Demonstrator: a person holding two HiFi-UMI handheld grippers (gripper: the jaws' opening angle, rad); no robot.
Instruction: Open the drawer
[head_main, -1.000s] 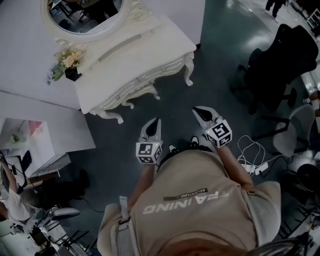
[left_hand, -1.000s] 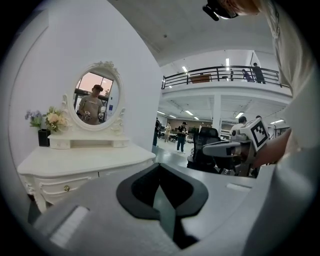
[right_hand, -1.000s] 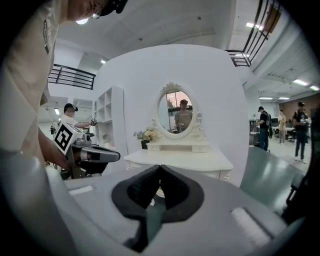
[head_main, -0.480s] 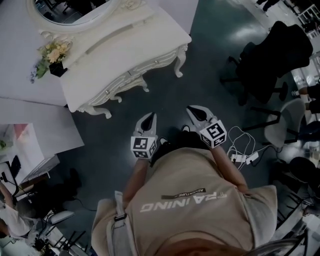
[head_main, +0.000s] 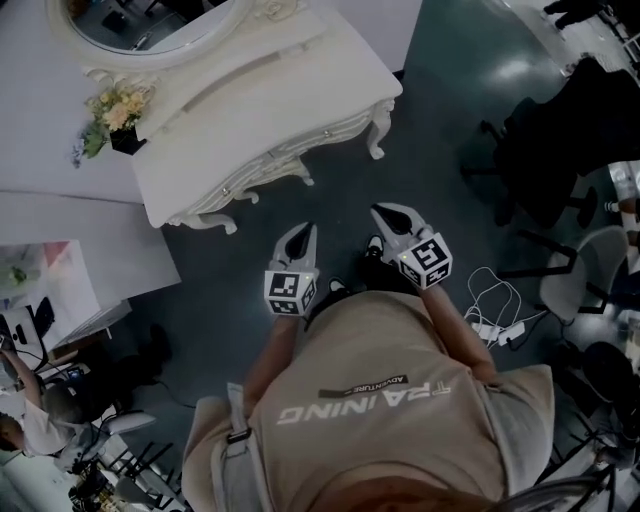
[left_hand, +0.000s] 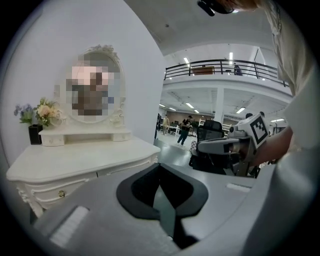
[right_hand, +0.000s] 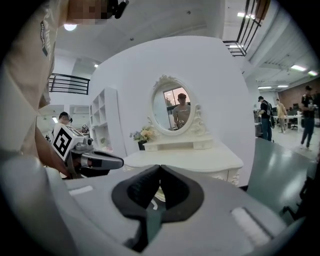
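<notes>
Right claw (head_main: 382, 211) shifted — drawer (head_main: 262, 168) ahead, apart

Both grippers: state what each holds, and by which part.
Nothing is held. The left gripper and right gripper both have their jaws together, empty, short of the dressing table.

flowers (head_main: 118, 105) on dressing table (head_main: 270, 110), left end | office chair (head_main: 560, 150) far right

Open-plan lab hall with a staged home corner: white dressing table (head_main: 260, 110) and mirror (head_main: 150, 25) at 11 o'clock against partition walls (head_main: 45, 120). Office chairs (head_main: 550, 150) at 2 o'clock, loose cables (head_main: 497, 300) at 3 o'clock. Mezzanine railing (left_hand: 225, 64) overhead, seen from the left gripper view.
</notes>
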